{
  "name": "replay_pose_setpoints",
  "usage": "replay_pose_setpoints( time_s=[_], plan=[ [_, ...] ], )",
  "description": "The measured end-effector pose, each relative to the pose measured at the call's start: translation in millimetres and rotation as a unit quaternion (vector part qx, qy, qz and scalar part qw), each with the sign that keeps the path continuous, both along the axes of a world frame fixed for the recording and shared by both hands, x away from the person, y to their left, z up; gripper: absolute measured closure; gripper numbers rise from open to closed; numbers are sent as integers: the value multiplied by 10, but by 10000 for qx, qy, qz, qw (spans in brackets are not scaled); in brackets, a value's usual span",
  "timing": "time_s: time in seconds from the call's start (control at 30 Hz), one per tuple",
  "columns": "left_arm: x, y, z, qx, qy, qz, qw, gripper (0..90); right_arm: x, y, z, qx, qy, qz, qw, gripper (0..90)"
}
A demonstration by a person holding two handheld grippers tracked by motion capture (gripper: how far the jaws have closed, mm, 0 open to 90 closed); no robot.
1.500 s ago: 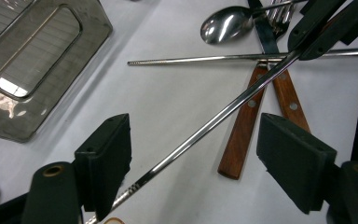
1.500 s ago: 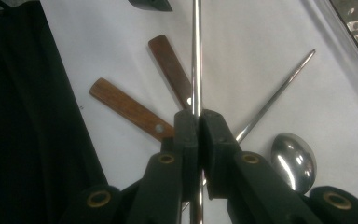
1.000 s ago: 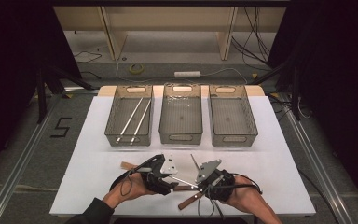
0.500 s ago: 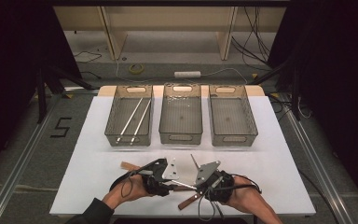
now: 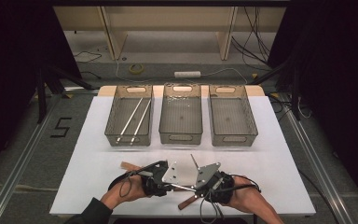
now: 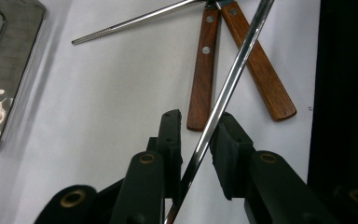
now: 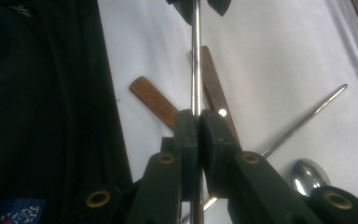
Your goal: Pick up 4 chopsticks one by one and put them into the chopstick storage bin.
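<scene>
A long polished steel rod [image 5: 182, 187] spans the gap between my two grippers near the table's front edge. The right gripper [image 7: 197, 116] is shut on the rod [image 7: 196, 60], which runs straight ahead from its jaws. The left gripper [image 6: 196, 121] is open, and the rod [image 6: 233, 79] slants up between its jaws with a gap on one side. In the high view the left gripper [image 5: 161, 179] and right gripper [image 5: 209, 183] face each other. The left gripper's jaw tips [image 7: 200, 7] appear at the top of the right gripper view.
Two wooden-handled utensils [image 6: 204, 70] [image 6: 259, 63], a thin steel skewer [image 6: 130, 21] and a spoon [image 7: 307, 176] lie on the white table [image 5: 279, 158] under the rod. Three mesh baskets stand behind; the left basket [image 5: 129, 138] holds two long steel rods [image 5: 134, 119].
Hands and grippers have stayed almost where they were; the rod still bridges them.
</scene>
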State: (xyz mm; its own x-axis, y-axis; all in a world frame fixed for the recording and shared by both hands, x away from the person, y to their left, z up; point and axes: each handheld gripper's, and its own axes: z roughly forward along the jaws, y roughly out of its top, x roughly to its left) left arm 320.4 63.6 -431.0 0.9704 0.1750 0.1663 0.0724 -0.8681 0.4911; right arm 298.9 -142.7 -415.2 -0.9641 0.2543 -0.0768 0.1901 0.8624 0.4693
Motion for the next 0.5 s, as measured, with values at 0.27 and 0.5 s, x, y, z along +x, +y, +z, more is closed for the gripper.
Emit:
replay_pose_setpoints(
  time_s=[0.27,0.5],
  plan=[
    [-69,-27,18,78,192,-378,9991,843,101,-94,12,278,45,-186,9994,714],
    [-4,24,36,79,202,-30,9998,849,184,-197,85,773,142,-667,9947,499]
  ],
)
